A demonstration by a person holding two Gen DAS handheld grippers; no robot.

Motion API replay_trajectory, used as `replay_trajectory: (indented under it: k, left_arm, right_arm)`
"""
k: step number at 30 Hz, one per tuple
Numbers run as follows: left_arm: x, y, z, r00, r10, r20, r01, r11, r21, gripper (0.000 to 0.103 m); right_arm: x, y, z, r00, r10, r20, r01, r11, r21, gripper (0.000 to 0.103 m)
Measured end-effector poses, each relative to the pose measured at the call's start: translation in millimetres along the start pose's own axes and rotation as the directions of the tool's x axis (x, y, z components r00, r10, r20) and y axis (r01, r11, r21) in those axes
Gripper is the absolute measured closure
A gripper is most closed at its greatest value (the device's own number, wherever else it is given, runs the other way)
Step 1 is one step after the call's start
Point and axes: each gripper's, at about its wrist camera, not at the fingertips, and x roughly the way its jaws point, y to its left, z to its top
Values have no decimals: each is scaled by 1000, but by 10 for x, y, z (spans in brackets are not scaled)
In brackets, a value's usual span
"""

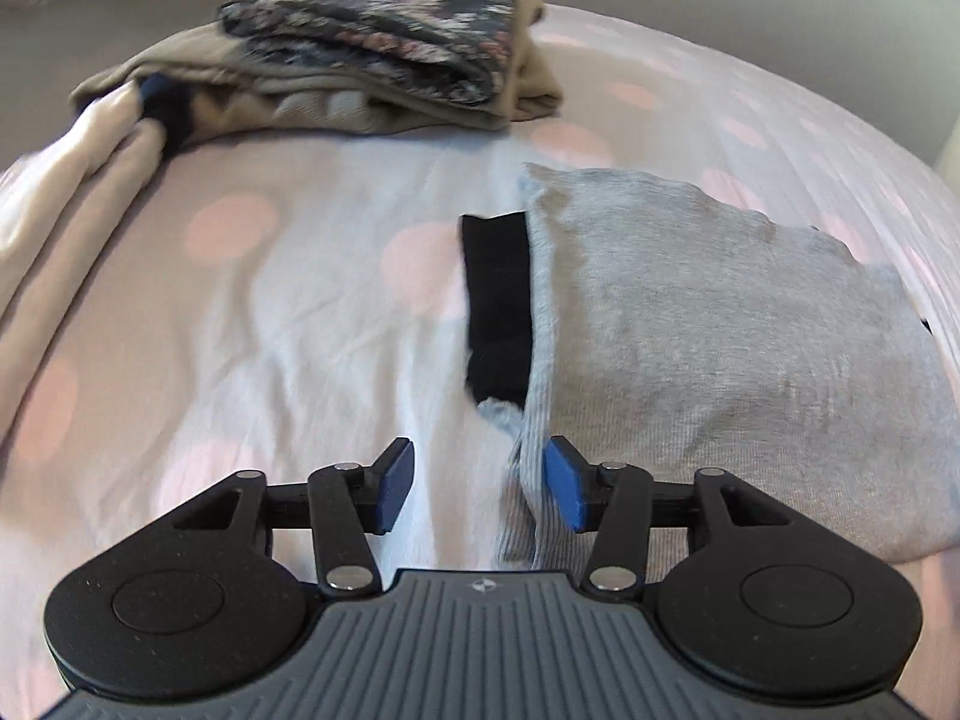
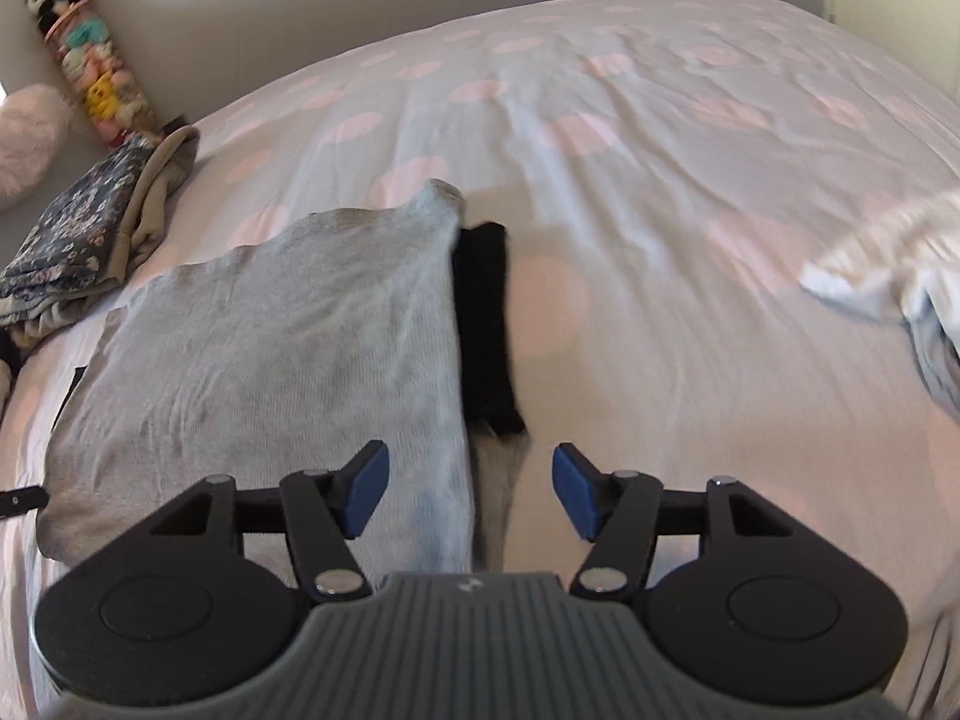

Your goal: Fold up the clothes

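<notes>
- Garment (image 1: pixel 720 330) (image 2: pixel 270 348) is lying folded on the bed (image 1: pixel 300 300) (image 2: pixel 690 210).
- Left gripper (image 1: pixel 480 483) jaws are gaping wide, hem edge between them.
- Right gripper (image 2: pixel 471 492) jaws are gaping wide astride its edge.

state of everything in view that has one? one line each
Left gripper: jaws open, empty, at the grey garment's near edge.
Right gripper: jaws open, empty.
Grey garment: folded over, flat on the bed.
Black band: sticking out from under the grey fold.
Stack of clothes: folded, piled.
White garment: crumpled, unfolded.
</notes>
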Motion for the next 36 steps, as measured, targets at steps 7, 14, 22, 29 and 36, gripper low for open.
replay_trajectory:
  k: [7,14,22,29,36]
  left_arm:
    - [74,43,-267,999,-3,33,6,996,-85,51]
    - [159,11,-294,996,-6,84,15,994,-107,50]
    - [115,-123,-286,993,-14,116,19,999,-49,90]
    - [61,-117,-230,994,-36,105,42,998,-50,97]
    - [-130,-116,-99,995,-25,95,29,999,-33,98]
  right_arm:
    - [68,-54,-357,999,-7,47,5,999,41,31]
    - [157,51,-403,993,-13,114,14,1000,-6,43]
    - [165,174,-424,989,-1,151,16,996,-93,86]
    - [153,86,-348,992,37,117,-36,999,-10,95]
    - [-33,121,-163,997,30,72,-34,998,57,96]
